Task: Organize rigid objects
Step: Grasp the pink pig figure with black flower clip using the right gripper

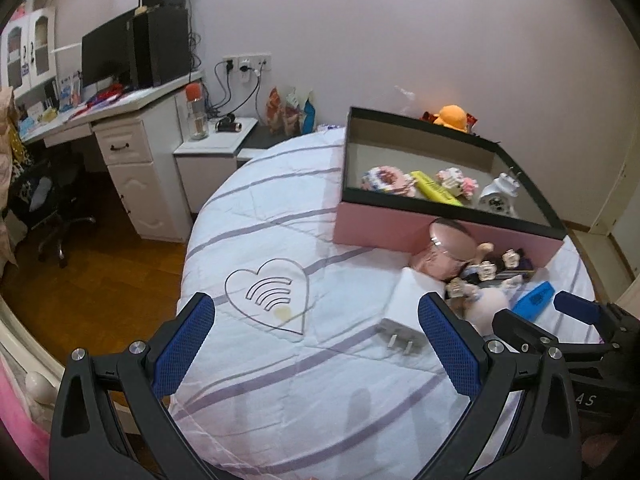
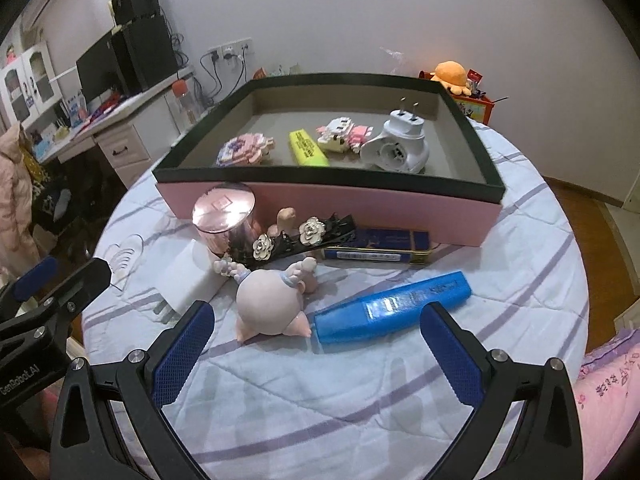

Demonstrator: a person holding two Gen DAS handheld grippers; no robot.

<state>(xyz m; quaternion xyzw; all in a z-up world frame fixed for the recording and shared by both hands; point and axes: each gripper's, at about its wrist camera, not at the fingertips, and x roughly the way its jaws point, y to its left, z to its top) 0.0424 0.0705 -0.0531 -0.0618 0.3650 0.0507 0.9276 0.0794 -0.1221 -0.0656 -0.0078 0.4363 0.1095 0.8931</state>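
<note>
A pink box with a dark rim [image 2: 400, 208] [image 1: 400, 224] stands on the bed and holds two pixel-block figures, a yellow highlighter [image 2: 306, 148] and a white plug device [image 2: 398, 148]. In front of it lie a rose-gold jar [image 2: 226, 214], a black hair clip with flowers [image 2: 304, 234], a dark blue tin [image 2: 376, 246], a pink pig figure [image 2: 270, 304], a blue case [image 2: 394, 306] and a white charger [image 2: 188, 280] [image 1: 404, 304]. My right gripper [image 2: 316, 324] is open just before the pig and blue case. My left gripper [image 1: 316, 320] is open, left of the charger.
The bed has a white cover with purple stripes [image 1: 304, 384]. A desk with a monitor [image 1: 108, 56] and a nightstand [image 1: 216, 148] stand to the left past the bed's edge. An orange plush [image 2: 450, 74] sits behind the box. A pink pillow [image 2: 612, 392] lies at the right.
</note>
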